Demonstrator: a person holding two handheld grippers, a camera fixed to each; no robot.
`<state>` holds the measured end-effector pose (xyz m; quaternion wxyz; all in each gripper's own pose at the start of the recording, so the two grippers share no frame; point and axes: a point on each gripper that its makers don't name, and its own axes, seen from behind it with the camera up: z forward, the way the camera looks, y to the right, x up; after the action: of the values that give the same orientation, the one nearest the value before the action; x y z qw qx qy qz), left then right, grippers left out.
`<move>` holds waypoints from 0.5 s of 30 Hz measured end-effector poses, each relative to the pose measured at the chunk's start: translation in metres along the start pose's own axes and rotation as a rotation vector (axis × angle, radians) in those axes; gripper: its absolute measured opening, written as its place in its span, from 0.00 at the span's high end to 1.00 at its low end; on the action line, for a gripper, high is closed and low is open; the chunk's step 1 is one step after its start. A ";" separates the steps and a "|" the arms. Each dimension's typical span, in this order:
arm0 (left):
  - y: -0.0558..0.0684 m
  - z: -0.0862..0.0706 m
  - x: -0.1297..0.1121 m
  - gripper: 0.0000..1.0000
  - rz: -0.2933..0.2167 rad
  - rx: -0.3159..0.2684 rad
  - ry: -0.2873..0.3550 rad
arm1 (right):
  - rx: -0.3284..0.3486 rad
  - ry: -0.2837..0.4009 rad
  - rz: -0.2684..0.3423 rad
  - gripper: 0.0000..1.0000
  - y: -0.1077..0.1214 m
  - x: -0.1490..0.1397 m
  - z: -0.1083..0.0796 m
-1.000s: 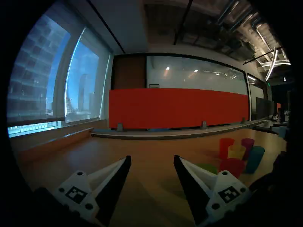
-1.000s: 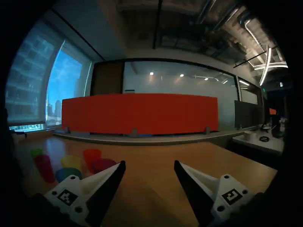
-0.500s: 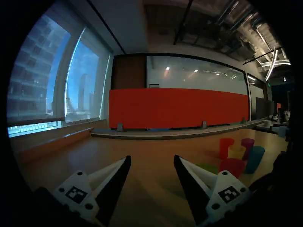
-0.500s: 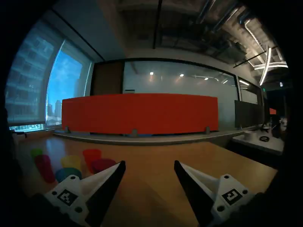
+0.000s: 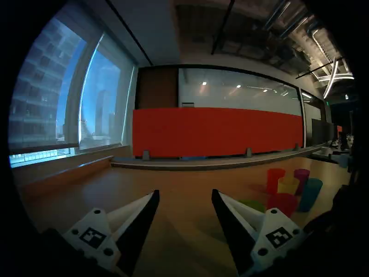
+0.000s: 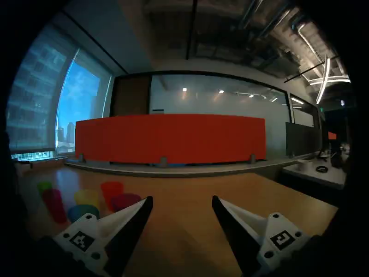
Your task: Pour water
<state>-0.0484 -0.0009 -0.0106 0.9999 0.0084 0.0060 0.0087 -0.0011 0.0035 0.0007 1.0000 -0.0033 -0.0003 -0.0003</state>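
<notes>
- Cups (image 5: pixel 288 187) in several colours stand clustered on the table (image 5: pixel 138 177), to the right, just beyond the left gripper (image 5: pixel 184 191).
- Left gripper: jaws wide apart, holding nothing.
- Right gripper (image 6: pixel 182 198): jaws equally wide apart and empty, with the cups (image 6: pixel 86 197) at its left, beside its left finger.
- Red screen (image 5: pixel 217 131) runs along the table's far edge, with a window (image 5: pixel 99 106) at far left.
</notes>
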 end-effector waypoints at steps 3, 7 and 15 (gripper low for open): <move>0.000 0.000 0.000 0.17 0.000 0.000 0.000 | 0.000 0.000 0.000 0.01 0.000 0.000 0.000; 0.000 0.000 -0.001 0.17 0.000 0.000 0.000 | 0.000 0.000 0.000 0.01 0.000 0.000 0.000; -0.001 0.001 -0.001 0.17 0.000 0.000 0.000 | 0.000 0.000 0.000 0.01 0.000 0.000 0.000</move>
<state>-0.0489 -0.0016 -0.0099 0.9999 0.0083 0.0061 0.0085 -0.0008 0.0032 0.0002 1.0000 -0.0032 -0.0004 -0.0003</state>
